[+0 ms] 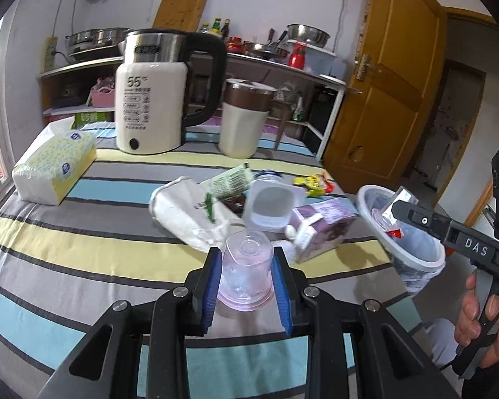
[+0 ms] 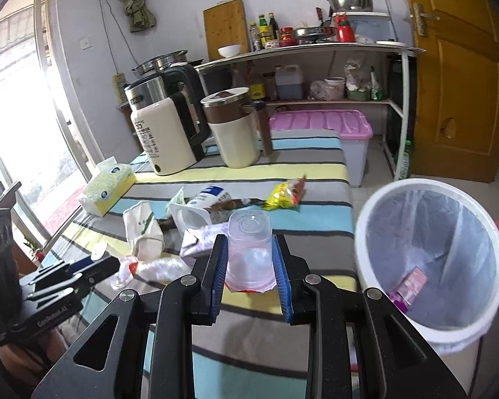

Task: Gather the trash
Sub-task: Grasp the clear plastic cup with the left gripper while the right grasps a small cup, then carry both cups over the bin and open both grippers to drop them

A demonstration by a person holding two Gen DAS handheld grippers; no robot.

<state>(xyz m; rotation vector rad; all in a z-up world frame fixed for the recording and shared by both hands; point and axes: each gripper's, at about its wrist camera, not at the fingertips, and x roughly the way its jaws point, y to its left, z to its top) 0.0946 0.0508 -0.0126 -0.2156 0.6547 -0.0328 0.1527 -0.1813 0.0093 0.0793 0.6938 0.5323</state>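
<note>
Trash cups (image 1: 245, 267) (clear plastic, apparently) gripped by both grippers.

— What do my tools look like?
— My left gripper (image 1: 246, 276) and right gripper (image 2: 249, 271) are matte black, with ribbed blue pads (image 1: 213, 291) and round silver screws (image 1: 179, 291). The side view shows white "DAS" lettering.
</note>
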